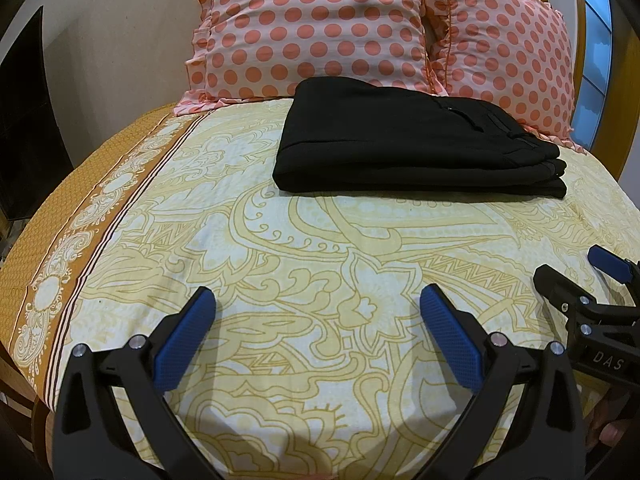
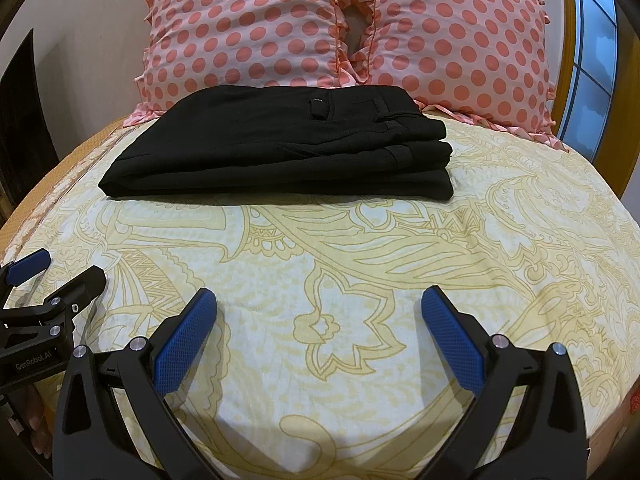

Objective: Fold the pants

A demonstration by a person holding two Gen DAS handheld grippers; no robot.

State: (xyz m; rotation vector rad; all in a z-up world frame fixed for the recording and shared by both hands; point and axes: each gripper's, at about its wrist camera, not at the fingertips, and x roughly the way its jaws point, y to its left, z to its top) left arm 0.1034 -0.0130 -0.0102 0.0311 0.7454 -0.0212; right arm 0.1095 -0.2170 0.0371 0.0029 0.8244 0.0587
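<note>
Pants [image 1: 416, 140] lie folded ahead of us on the bed [image 1: 280, 248] | left gripper [image 1: 318, 336] and right gripper [image 2: 319, 338] spread, empty | we judge the task done.

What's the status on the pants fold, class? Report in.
Left gripper open, empty. Right gripper open, empty. Black pants folded, lying on bedsheet by pillows. Nothing in the way.

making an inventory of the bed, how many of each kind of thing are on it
pants: 1, black, folded
pillows: 2, pink with dots
tongs: 2, both open and empty
total: 5
</note>
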